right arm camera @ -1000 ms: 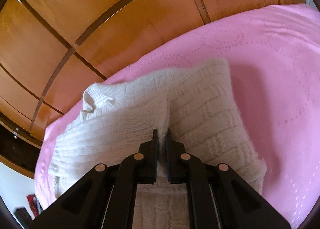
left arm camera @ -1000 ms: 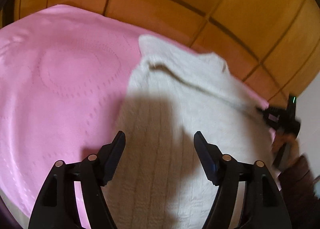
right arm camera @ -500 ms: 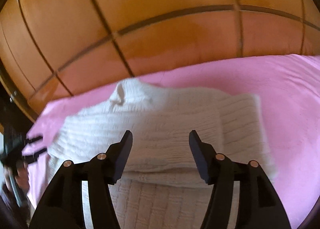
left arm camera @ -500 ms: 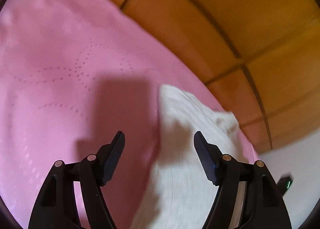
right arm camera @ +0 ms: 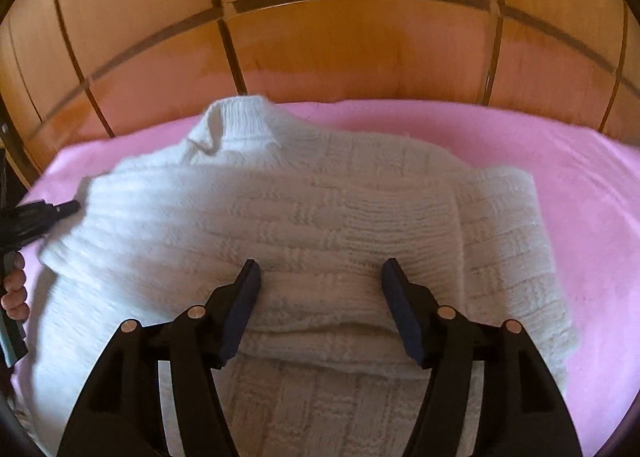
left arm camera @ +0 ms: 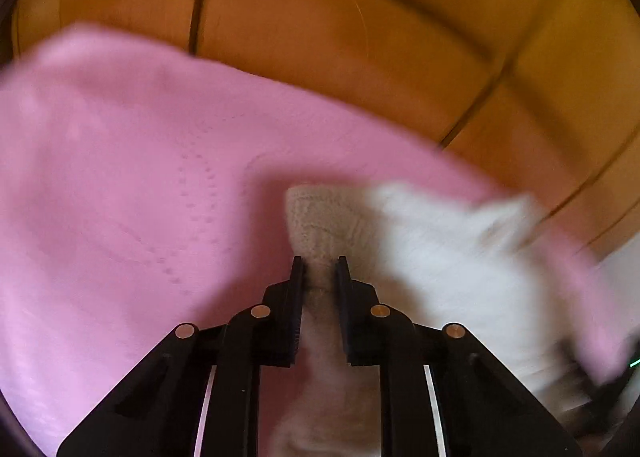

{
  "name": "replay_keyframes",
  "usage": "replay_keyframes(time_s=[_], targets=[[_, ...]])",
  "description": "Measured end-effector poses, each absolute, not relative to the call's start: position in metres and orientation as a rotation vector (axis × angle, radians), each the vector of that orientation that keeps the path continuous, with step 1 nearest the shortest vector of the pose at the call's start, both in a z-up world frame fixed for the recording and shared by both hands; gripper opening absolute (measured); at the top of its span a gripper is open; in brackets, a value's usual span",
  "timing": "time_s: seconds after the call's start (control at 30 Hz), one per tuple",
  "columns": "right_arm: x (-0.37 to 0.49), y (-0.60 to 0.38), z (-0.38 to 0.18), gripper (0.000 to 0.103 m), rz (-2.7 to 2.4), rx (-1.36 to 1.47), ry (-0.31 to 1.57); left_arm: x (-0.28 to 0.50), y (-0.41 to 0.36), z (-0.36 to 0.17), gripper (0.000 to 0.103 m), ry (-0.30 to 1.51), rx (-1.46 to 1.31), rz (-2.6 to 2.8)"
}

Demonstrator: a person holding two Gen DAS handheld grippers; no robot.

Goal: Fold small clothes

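Note:
A white knitted sweater lies on a pink bedsheet, its right sleeve folded across the body and its collar toward the headboard. My right gripper is open just above the folded sleeve, holding nothing. My left gripper is shut on a fold of the sweater at its left edge; this view is blurred by motion. The left gripper also shows in the right wrist view, at the sweater's left side.
A wooden headboard with panel lines stands right behind the bed. Pink sheet spreads wide to the left of the sweater. A hand holds the left gripper's handle at the left edge.
My right gripper let go of the sleeve and opened, then drew back a little. My left gripper swung to the sweater's left edge and shut on it.

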State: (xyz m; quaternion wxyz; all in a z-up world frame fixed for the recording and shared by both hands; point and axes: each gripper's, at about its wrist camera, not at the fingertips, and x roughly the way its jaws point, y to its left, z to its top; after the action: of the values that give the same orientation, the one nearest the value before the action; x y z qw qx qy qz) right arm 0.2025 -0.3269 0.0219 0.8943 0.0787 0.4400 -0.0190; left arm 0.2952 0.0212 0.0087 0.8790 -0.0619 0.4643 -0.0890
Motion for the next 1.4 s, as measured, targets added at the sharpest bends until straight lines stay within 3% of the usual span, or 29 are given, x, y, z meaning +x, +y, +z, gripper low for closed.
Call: replay_keyframes(time_s=[0.13, 0.2, 0.27, 0.33, 0.6, 0.87, 1.03, 1.27, 1.3, 1.37, 1.4], targets=[[0.203, -0.322, 0.018, 0.065, -0.064, 0.125, 0.904, 0.286, -0.003, 0.009, 0.015, 0.919, 0.058, -0.106], [0.201, -0.324, 0.018, 0.066, -0.062, 0.134, 0.899, 0.274, -0.005, 0.023, 0.024, 0.881, 0.058, -0.076], [0.201, -0.325, 0.018, 0.066, -0.059, 0.14, 0.896, 0.256, -0.004, 0.035, 0.05, 0.846, 0.059, -0.09], [0.201, -0.324, 0.018, 0.066, -0.059, 0.138, 0.894, 0.235, -0.005, 0.047, 0.062, 0.807, 0.021, -0.131], [0.201, -0.324, 0.02, 0.067, -0.059, 0.138, 0.888, 0.193, -0.026, 0.052, 0.062, 0.763, 0.06, -0.203], [0.202, -0.325, 0.02, 0.068, -0.054, 0.142, 0.884, 0.198, -0.039, 0.042, 0.062, 0.786, 0.079, -0.222], [0.203, -0.326, 0.017, 0.07, -0.048, 0.156, 0.878, 0.215, -0.036, 0.008, 0.063, 0.887, 0.082, -0.192], [0.203, -0.326, 0.017, 0.072, -0.049, 0.156, 0.876, 0.199, -0.03, 0.017, 0.067, 0.864, 0.045, -0.181], [0.202, -0.326, 0.019, 0.073, -0.046, 0.163, 0.876, 0.192, -0.026, 0.018, 0.068, 0.87, 0.035, -0.183], [0.195, -0.329, 0.026, 0.089, -0.03, 0.195, 0.879, 0.179, -0.017, 0.021, 0.07, 0.877, 0.014, -0.183], [0.187, -0.331, 0.032, 0.091, -0.013, 0.221, 0.878, 0.168, -0.009, 0.023, 0.07, 0.876, 0.004, -0.187]])
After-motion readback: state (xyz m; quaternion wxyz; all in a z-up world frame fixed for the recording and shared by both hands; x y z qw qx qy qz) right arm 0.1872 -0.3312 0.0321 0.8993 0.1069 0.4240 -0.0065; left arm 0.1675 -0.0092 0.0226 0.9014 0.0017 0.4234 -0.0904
